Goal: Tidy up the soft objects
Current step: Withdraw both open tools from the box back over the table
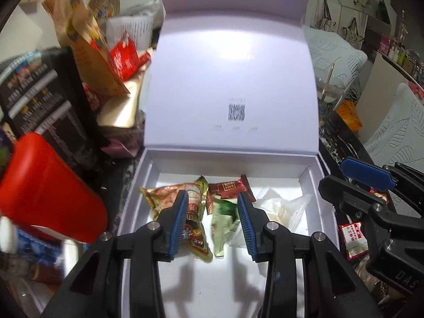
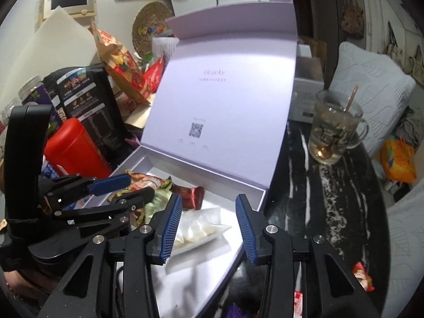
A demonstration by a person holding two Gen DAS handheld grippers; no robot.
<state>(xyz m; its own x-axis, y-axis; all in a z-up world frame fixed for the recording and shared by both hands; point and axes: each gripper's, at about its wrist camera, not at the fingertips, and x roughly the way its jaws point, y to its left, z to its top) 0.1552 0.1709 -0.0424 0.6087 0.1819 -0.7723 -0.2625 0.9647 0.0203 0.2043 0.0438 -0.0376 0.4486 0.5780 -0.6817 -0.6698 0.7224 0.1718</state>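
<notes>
Currently, both hand-held grippers are held above the open lavender box [image 1: 312, 175], and nothing is clamped in either of them. The left hand-held gripper [image 1: 213, 221] is seen with its jaws apart; between and below them lie the gold-red snack packet [image 1: 164, 196] and the pale green packet [image 1: 225, 221], which rest on the white floor of the box and are not pressed by the pads. The right hand-held gripper [image 2: 208, 226] is also seen with jaws apart, over the clear plastic bag [image 2: 201, 228] with white contents, which lies in the right part of the box. A dark red wrapper [image 1: 233, 186] is placed behind the green packet, near the back wall.

For the coming move, the remaining loose items must be considered. A small red and white packet [image 1: 353, 239] lies on the dark marbled surface [image 2: 331, 190] just outside the right wall of the box, and another red wrapped sweet [image 2: 364, 278] is seen further to the right, well apart from the box. Both lie to the right side, so the right hand-held gripper is judged to be nearer. The long axis of the red and white packet appears to run roughly along the box wall, though this cannot be told exactly.

A glass mug [image 2: 335, 135] with a spoon stands on the same surface, behind this area, and should be avoided.
</notes>
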